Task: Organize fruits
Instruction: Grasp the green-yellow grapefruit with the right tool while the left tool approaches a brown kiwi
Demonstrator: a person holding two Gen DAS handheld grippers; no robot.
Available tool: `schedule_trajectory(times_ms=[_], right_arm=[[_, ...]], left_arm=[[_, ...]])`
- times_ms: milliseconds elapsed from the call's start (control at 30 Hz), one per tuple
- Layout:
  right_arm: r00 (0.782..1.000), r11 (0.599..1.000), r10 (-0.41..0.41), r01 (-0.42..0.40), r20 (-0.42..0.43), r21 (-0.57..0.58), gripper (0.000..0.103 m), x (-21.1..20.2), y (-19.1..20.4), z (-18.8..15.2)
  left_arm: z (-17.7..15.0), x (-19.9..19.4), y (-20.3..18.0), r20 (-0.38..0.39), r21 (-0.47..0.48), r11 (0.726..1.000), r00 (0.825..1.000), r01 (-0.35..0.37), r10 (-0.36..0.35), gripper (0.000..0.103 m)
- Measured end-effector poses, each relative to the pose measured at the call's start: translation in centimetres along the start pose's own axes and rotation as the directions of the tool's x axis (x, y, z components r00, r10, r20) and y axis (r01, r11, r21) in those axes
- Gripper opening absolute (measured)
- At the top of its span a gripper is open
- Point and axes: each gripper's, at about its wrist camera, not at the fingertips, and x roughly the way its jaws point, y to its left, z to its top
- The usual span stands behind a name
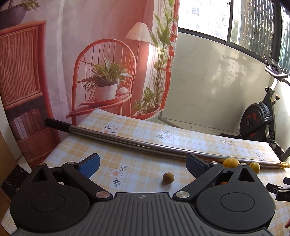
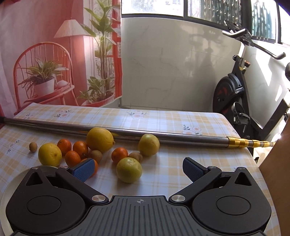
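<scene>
Left gripper (image 1: 143, 168): jaws spread wide, nothing between them; one small brown fruit (image 1: 168, 178) sits alone on the desk (image 1: 141, 159) at 12 o'clock, bare cloth around it. Right gripper (image 2: 138, 170): jaws wide apart, empty. Fruit pile from 10 to 12 o'clock: big lemon (image 2: 99, 139), second lemon (image 2: 49, 154), greenish lemon (image 2: 129, 169) nearest, oranges (image 2: 119, 154) and brown fruits packed between. Open cloth at 1 to 3 o'clock, to the desk's right edge. Metal pole (image 2: 163, 137) crosses behind the pile. White plate rim (image 2: 10, 183) at 8 o'clock.

A home: checked tablecloth (image 2: 181, 119), exercise bike (image 2: 233, 94) beside windows (image 2: 217, 9).
</scene>
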Motion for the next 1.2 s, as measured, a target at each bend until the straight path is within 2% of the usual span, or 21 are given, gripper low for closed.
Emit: schedule_trajectory(times_ms=[167, 267, 333, 367, 533, 700, 900, 1100, 1200], right_arm=[[0.999, 0.999, 0.036, -0.034, -0.038, 0.042, 0.100, 2.4, -1.0, -0.4], [0.997, 0.998, 0.045, -0.042, -0.058, 0.042, 0.091, 3.9, -1.1, -0.5], [0.996, 0.997, 0.060, -0.057, -0.068, 0.046, 0.084, 4.6, -1.2, -0.7], [0.995, 0.997, 0.068, -0.065, -0.074, 0.048, 0.081, 4.9, -1.2, -0.8], [0.993, 0.996, 0.076, -0.071, -0.091, 0.057, 0.069, 6.2, -1.1, -0.8], [0.986, 0.992, 0.108, -0.099, -0.125, 0.075, 0.065, 7.6, -1.0, -0.9], [0.984, 0.993, 0.106, -0.097, -0.146, 0.072, 0.045, 8.4, -0.5, -0.8], [0.985, 0.992, 0.097, -0.084, -0.145, 0.093, 0.044, 8.0, -0.6, -0.8], [0.986, 0.990, 0.094, -0.077, -0.138, 0.122, 0.044, 7.3, -1.0, -0.8]], left_arm=[[-0.2, 1.0, -0.5, 0.010, 0.030, 0.999, 1.000, 0.021, -0.021, 0.102], [-0.4, 1.7, -0.6, 0.007, 0.017, 1.000, 1.000, 0.012, -0.012, 0.101], [-0.4, 2.4, -0.5, -0.012, 0.001, 1.000, 1.000, 0.018, -0.017, 0.091], [-0.4, 2.8, -0.4, -0.031, -0.003, 1.000, 0.999, 0.024, -0.024, 0.090], [-0.8, 3.9, -0.3, -0.059, 0.046, 0.998, 0.998, 0.032, -0.029, 0.089], [-1.0, 4.9, 0.1, -0.098, 0.056, 0.998, 0.995, 0.016, -0.011, 0.085], [-1.3, 6.3, 0.3, -0.147, 0.053, 0.997, 0.988, 0.054, -0.046, 0.082], [-1.7, 8.0, -0.6, -0.176, 0.086, 0.991, 0.981, 0.103, -0.086, 0.077], [-2.1, 9.1, -1.2, -0.182, 0.073, 0.988, 0.976, 0.139, -0.124, 0.076]])
